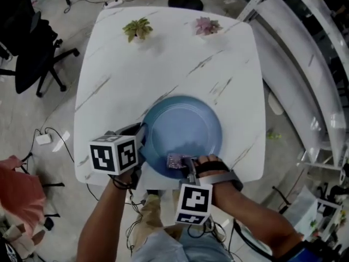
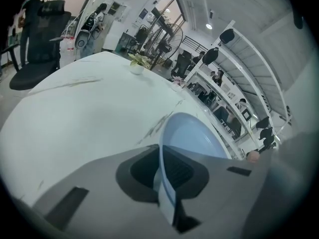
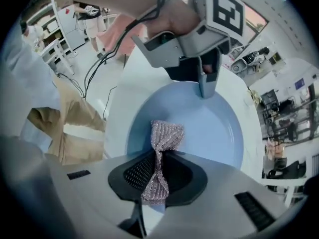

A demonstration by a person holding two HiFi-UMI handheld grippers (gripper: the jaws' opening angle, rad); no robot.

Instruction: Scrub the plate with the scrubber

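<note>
A round blue plate (image 1: 185, 130) lies near the front edge of the white marble table (image 1: 163, 59). My left gripper (image 1: 143, 138) is shut on the plate's left rim; in the left gripper view the rim (image 2: 162, 158) runs edge-on between the jaws (image 2: 167, 180). My right gripper (image 1: 188, 165) is shut on a pinkish sparkly mesh scrubber (image 1: 175, 160), pinched at its middle (image 3: 158, 168). The scrubber's free end (image 3: 167, 133) rests on the plate's near inner surface (image 3: 209, 128). The left gripper (image 3: 207, 86) shows at the plate's far rim in the right gripper view.
Two small potted plants (image 1: 137, 29) (image 1: 207, 26) stand at the table's far edge. A black office chair (image 1: 27, 42) stands to the left, white curved shelving (image 1: 305, 64) to the right. Cables and a power strip (image 1: 43, 139) lie on the floor.
</note>
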